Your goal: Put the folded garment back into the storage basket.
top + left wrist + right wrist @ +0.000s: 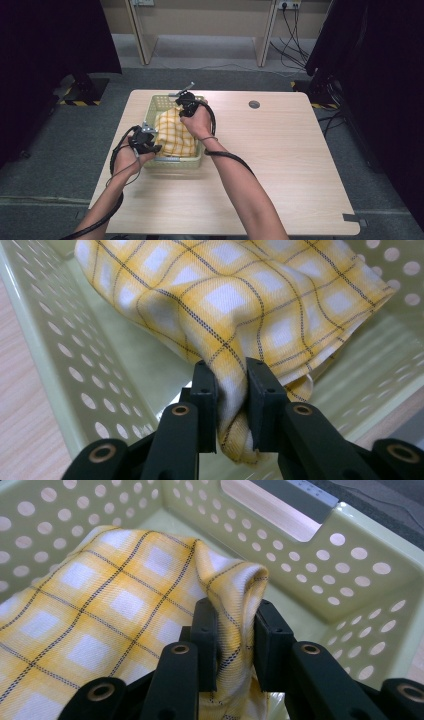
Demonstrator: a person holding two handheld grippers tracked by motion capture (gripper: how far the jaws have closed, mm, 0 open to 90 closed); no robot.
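Basket walls point(65, 355) around yellow checked cloth point(235, 300), apparently pinched in both grippers' jaws.

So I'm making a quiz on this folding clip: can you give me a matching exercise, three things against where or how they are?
Things:
1. cloth
2. basket
3. round grey disc

Places or states:
A. pale green, full of holes
B. on the bare tabletop, right of the basket
C. yellow checked, pinched by the left gripper and right gripper

Pairs: 1-C, 2-A, 3-B
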